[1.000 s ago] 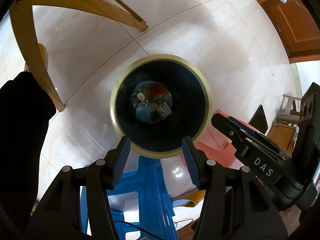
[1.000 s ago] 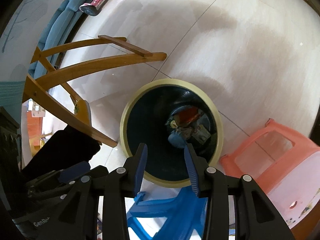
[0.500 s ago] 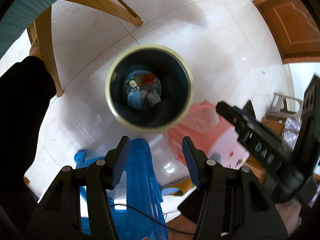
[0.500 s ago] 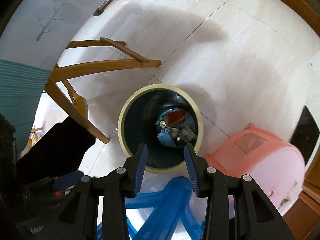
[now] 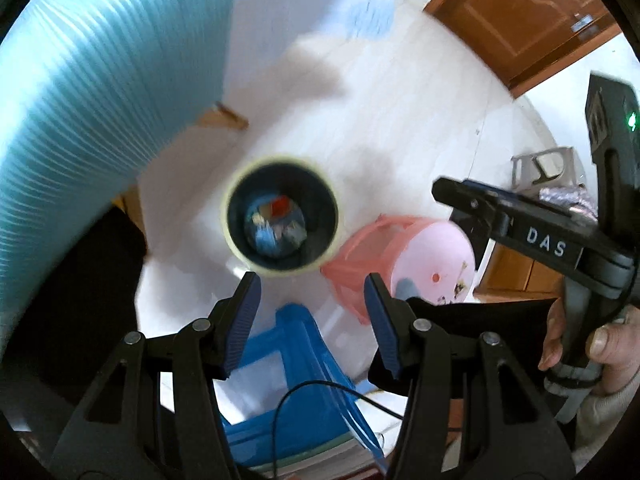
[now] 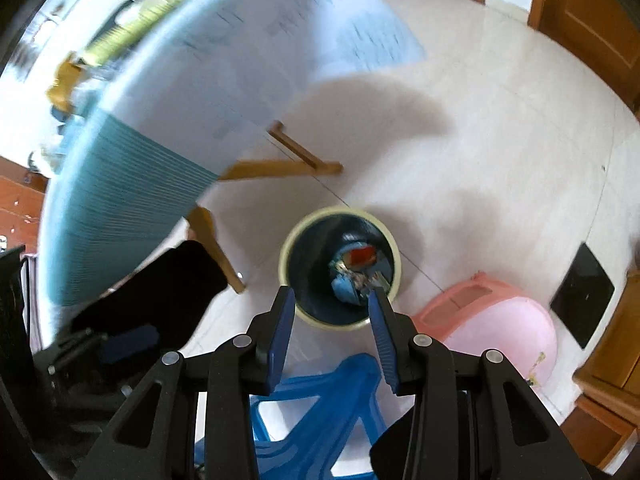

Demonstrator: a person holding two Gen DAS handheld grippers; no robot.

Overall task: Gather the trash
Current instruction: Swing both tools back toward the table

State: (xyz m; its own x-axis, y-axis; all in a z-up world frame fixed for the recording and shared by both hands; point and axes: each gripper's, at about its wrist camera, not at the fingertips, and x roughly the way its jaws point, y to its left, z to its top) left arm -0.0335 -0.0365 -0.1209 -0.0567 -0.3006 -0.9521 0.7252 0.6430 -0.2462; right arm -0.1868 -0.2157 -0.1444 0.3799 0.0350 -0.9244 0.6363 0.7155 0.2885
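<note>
A dark round bin with a pale yellow rim (image 5: 232,216) stands on the floor far below me; it also shows in the right wrist view (image 6: 286,256). Trash (image 5: 276,224) lies at its bottom, red and blue pieces among it (image 6: 358,268). My left gripper (image 5: 312,300) is open and empty, high above the bin's near edge. My right gripper (image 6: 331,314) is open and empty, also high above the bin. The right gripper's body, marked DAS, shows at the right of the left wrist view (image 5: 544,236).
A table edge with a teal cloth (image 5: 80,120) and white paper (image 6: 260,60) looms at the left. Wooden chair legs (image 6: 280,168) stand beside the bin. A pink stool (image 5: 404,252) and a blue stool (image 5: 288,360) lie close to the bin. Brown doors (image 5: 512,20) stand beyond.
Both grippers have risen well away from the bin, which looks much smaller now. The table edge has come into view at the left. Both stay open and empty.
</note>
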